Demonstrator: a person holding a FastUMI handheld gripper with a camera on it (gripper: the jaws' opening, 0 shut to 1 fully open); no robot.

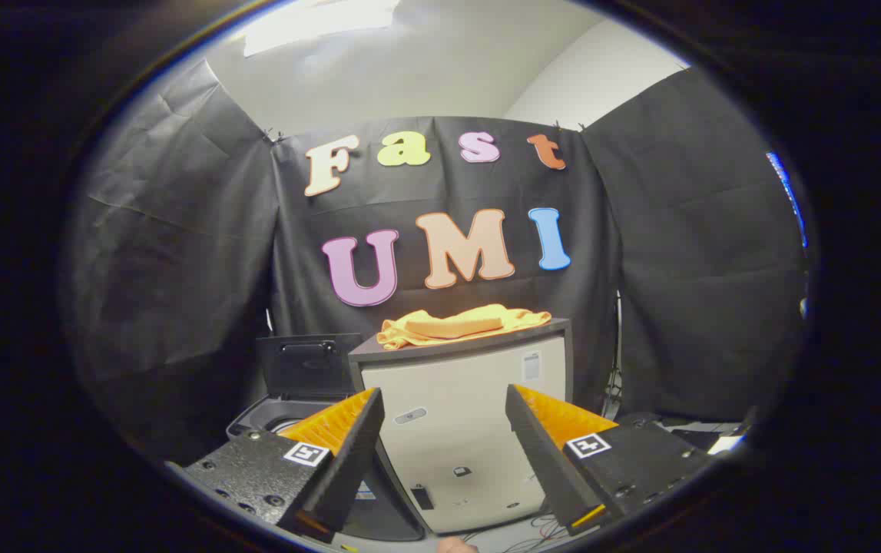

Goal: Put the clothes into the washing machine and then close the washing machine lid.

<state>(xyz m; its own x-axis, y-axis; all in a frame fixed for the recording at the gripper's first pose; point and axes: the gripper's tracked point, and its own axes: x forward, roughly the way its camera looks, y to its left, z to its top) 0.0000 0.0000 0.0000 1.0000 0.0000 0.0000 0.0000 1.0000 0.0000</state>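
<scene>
Clothes (462, 323), a yellow-orange bundle, lie at frame centre atop a pale cabinet (463, 430), beyond the released, empty hand-held gripper (444, 430). Left of the cabinet, behind the left finger, the washing machine (286, 411) stands with its lid (309, 366) raised.

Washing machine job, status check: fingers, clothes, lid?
Gripper open, holding nothing. Yellow clothes on white cabinet, beyond the fingers. Washing machine left of it, lid up.

Pale cabinet (462, 430) with dark top, folded yellow clothes (459, 324) directly on it, beyond the parted jaws.
</scene>
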